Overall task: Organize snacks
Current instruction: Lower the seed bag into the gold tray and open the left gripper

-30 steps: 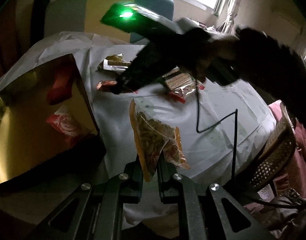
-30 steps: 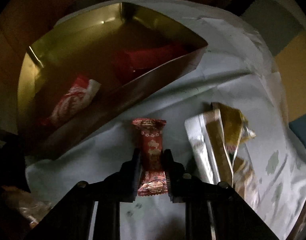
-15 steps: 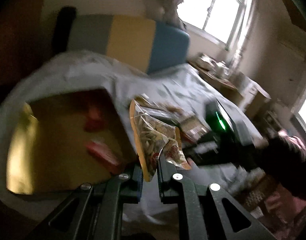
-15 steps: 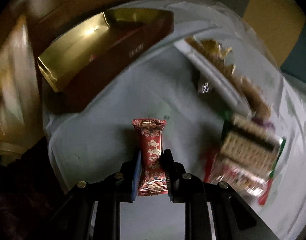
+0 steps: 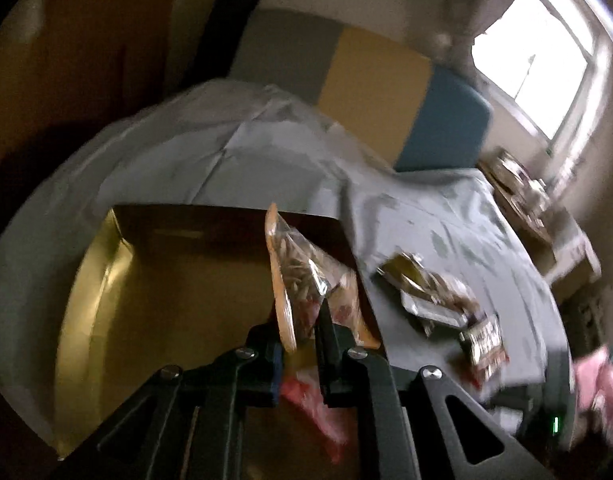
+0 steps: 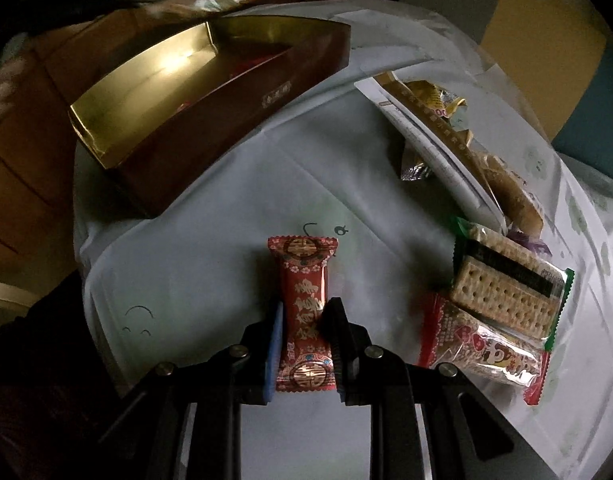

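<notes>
Left gripper pinching a clear bag of seed-like snacks by its lower edge, held above the gold-lined box. Right gripper clamped on one red wrapped candy at mid-length, above the white cloth. Both probably light, crinkly, slippery film; bag floppy, best pinched at a seam. Still on the cloth, roughly four packets: cracker pack, red-edged pack, gold-and-white packets.

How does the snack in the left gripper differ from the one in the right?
The clear seed bag is see-through with an orange edge; the red candy is opaque, printed. The bag is wider and floppy; the candy is narrow and straight. Each is clamped upright by its gripper, left and right.
</notes>
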Tool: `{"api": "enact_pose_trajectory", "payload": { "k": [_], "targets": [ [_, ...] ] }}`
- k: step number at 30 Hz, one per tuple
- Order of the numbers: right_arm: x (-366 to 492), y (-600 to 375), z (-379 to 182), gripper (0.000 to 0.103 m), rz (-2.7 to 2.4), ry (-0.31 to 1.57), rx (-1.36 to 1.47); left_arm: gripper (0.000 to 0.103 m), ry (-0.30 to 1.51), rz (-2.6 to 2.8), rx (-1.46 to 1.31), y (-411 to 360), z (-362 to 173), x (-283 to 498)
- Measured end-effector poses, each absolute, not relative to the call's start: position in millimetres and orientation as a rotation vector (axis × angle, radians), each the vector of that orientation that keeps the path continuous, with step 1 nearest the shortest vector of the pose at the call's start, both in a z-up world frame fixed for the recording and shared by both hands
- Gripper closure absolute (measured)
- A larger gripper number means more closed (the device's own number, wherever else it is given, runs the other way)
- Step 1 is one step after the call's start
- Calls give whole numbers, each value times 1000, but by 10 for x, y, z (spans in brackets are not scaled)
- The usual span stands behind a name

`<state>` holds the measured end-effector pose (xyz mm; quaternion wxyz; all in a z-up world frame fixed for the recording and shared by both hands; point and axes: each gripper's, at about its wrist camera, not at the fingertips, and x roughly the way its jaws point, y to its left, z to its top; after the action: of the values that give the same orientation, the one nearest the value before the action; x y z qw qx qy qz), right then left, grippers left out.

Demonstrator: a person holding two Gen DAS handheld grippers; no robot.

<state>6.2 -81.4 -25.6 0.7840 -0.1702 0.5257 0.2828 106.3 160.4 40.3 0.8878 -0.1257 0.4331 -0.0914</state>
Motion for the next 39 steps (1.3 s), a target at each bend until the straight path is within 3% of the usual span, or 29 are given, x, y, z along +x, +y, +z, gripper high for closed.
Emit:
{"api": "enact_pose_trajectory", "payload": {
  "k": [5, 10, 25, 39],
  "targets": [
    [88, -883, -293, 81, 609, 1124, -374, 76, 920, -129, -282, 1610, 211, 1389],
    [85, -875, -303, 81, 608, 1119, -383, 72, 942, -74, -256, 1603, 177, 1388],
    [89, -880, -328, 79, 592, 1119, -366, 71, 890, 40, -130, 1474, 355, 398],
    [38, -817, -338, 80, 528, 1110, -366, 70, 895, 76, -149, 1492, 270, 1]
  ]
}}
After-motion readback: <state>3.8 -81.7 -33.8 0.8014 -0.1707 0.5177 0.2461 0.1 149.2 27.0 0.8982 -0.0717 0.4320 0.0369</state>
